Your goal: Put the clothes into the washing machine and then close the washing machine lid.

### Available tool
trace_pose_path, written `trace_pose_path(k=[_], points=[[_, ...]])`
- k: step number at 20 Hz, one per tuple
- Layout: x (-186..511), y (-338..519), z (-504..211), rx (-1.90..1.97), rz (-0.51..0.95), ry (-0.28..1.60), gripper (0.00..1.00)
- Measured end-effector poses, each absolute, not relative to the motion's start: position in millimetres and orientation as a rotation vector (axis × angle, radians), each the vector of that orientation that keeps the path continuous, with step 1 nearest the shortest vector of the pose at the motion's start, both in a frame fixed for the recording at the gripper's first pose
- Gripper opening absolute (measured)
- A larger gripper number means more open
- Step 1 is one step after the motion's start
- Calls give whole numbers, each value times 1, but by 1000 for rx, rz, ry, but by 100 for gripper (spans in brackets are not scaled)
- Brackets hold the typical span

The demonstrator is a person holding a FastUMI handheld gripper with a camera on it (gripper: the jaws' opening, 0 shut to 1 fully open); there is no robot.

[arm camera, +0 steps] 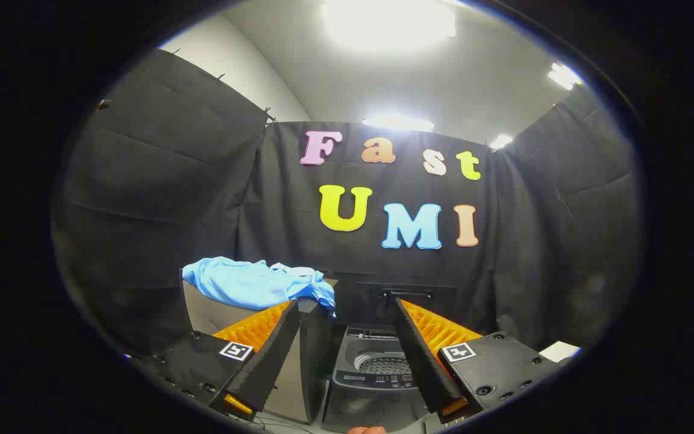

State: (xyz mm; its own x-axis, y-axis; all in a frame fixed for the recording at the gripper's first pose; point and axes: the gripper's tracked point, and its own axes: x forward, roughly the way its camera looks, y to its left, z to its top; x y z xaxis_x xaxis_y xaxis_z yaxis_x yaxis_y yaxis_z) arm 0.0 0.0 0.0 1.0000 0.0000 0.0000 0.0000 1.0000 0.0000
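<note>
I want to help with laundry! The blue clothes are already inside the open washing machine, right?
Not yet. In the gripper view the blue clothes lie on a box beside the open washing machine. The hand-held gripper is open, holding nothing.

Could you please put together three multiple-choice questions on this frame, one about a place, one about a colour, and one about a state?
1. Where does the garment lie?
A. In the washing machine's drum
B. On top of the box-like stand beside the washing machine
C. Between the gripper's fingers

2. What colour is the garment?
A. Light blue
B. Red
C. White

3. In what state is the washing machine's lid?
A. Shut flat
B. Raised, leaving the drum open
C. Taken off and lying on the floor

Answers:
1 B: it is draped over the stand next to the washing machine, beyond the open gripper.
2 A: the cloth is plainly light blue.
3 B: the lid stands upright behind the opening, and the perforated drum shows.
</note>
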Motion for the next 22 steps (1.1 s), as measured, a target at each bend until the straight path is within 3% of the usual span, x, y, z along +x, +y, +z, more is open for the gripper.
trace_pose_path(k=[22], points=[[-10, 13, 7, -26, 25, -19, 98]])
